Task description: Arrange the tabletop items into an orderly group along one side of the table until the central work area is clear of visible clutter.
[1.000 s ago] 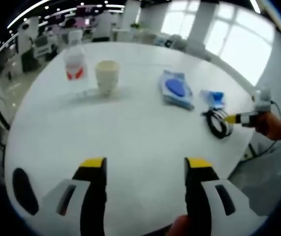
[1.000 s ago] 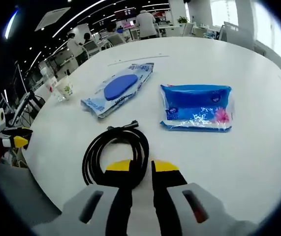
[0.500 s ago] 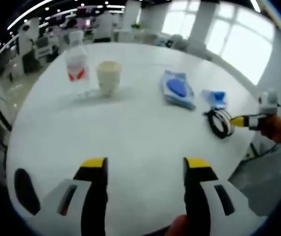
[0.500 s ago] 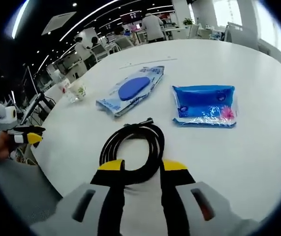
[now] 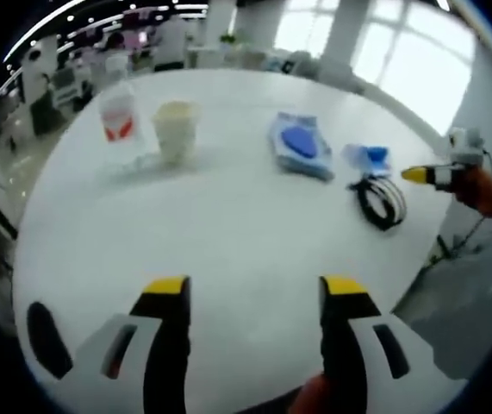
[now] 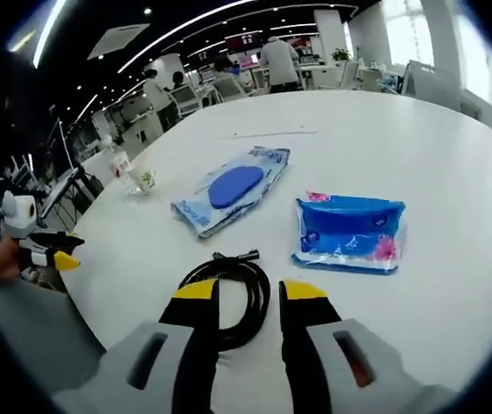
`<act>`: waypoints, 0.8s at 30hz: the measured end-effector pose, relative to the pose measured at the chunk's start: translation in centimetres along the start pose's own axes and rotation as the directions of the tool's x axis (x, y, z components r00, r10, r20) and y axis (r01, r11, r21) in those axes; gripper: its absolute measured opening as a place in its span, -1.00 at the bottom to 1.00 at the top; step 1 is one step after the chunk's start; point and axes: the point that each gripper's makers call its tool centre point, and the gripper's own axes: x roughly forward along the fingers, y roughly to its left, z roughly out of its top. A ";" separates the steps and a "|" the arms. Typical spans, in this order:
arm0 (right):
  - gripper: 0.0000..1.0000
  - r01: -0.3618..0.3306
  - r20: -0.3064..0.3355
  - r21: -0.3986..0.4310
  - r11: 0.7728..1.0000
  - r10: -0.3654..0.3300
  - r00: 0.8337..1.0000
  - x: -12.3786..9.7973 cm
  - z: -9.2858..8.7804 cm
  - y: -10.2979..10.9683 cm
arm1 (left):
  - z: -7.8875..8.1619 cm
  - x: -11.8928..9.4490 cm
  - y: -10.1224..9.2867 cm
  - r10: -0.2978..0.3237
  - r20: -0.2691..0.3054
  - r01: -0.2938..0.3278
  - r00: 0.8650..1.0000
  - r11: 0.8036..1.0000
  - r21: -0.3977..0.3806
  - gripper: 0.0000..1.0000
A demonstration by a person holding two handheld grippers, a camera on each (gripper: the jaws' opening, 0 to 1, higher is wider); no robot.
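The right hand-held gripper (image 6: 250,290) stands parted, its jaws straddling the coiled black cable (image 6: 228,297) on the white tabletop (image 6: 452,216). The left hand-held gripper (image 5: 253,287) gapes wide, cup (image 5: 177,131) far ahead.

Round white table (image 6: 452,285) w/ glossy top. On it: coiled black cable (image 6: 233,293) near edge, blue plastic tissue pack (image 6: 349,233) just right of it, pale wipes pack w/ blue oval lid (image 6: 231,188) farther. Cream paper cup (image 5: 177,129) & clear bottle w/ red label (image 5: 118,116) at far left.
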 end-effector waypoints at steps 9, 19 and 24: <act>-0.50 -0.017 -0.045 -0.200 0.980 0.008 0.999 3.9 4.0 0.3 | 4.4 3.5 -5.1 -0.087 0.119 0.102 0.989 0.986 -0.129 0.05; -0.51 -0.054 -0.118 -0.375 0.926 0.010 0.993 9.7 7.7 -0.1 | 10.6 9.2 -8.3 -0.025 0.200 0.079 0.979 0.960 -0.268 -0.05; -0.50 -0.044 -0.120 -0.444 0.895 -0.011 0.993 11.9 10.3 -1.0 | 11.2 12.4 -9.4 -0.011 0.175 0.076 0.985 0.926 -0.370 -0.10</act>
